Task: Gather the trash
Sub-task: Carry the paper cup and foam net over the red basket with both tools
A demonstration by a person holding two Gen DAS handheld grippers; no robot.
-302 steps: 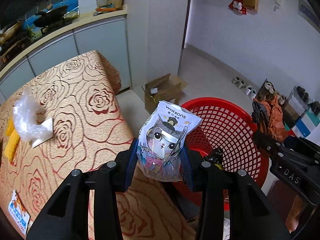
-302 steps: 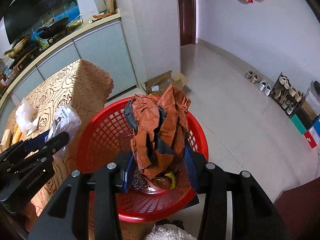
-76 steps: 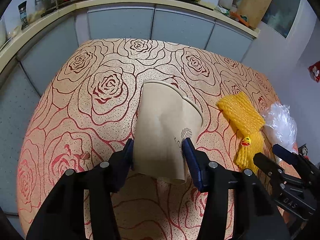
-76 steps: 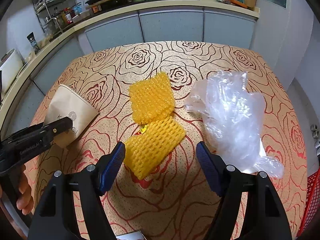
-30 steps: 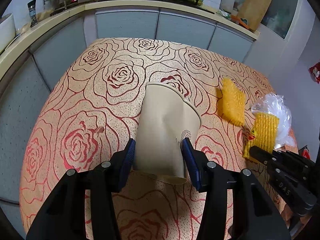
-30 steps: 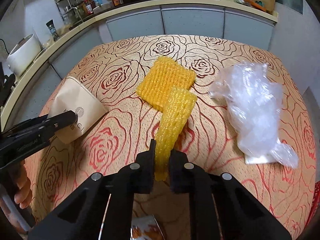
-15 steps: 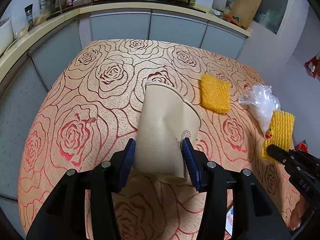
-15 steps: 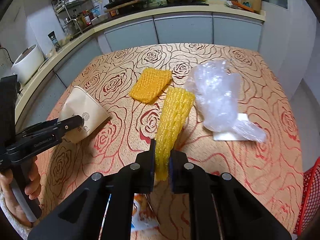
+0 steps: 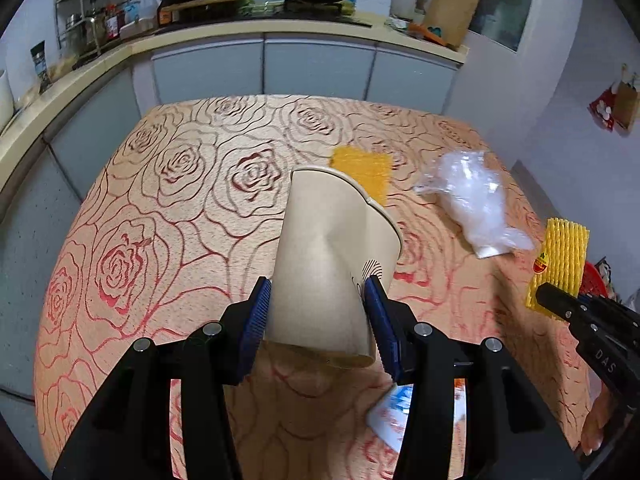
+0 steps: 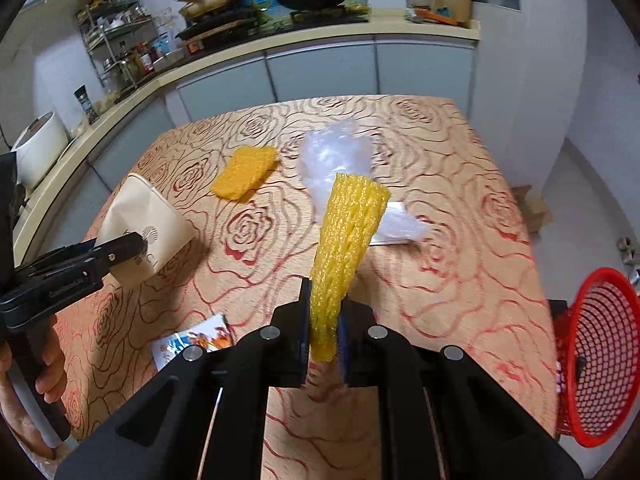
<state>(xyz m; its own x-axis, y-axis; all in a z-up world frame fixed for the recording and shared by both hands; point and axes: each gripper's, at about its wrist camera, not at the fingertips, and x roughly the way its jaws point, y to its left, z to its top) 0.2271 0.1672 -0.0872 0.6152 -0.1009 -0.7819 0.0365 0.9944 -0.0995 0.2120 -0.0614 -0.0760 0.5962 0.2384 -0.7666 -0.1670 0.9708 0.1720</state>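
Note:
My left gripper (image 9: pixel 318 312) is shut on a dented beige paper cup (image 9: pixel 332 264) held above the rose-patterned table (image 9: pixel 168 208); the cup also shows in the right wrist view (image 10: pixel 144 228). My right gripper (image 10: pixel 324 320) is shut on a yellow foam net sleeve (image 10: pixel 348 236), also in the left wrist view (image 9: pixel 558 264), lifted off the table. A second yellow foam net (image 10: pixel 244 172) and a crumpled clear plastic bag (image 10: pixel 340 164) lie on the table. A red mesh basket (image 10: pixel 596 360) stands off the table's right edge.
A printed snack wrapper (image 10: pixel 192 342) lies near the table's front edge. A kitchen counter (image 10: pixel 280 40) with pans and bottles runs behind the table. A white rice cooker (image 10: pixel 38 148) sits at the left. A cardboard box (image 10: pixel 534 204) lies on the floor.
Both grippers have pulled back and up from the table with the cup and the foam sleeve. The red basket has come further into the right wrist view.

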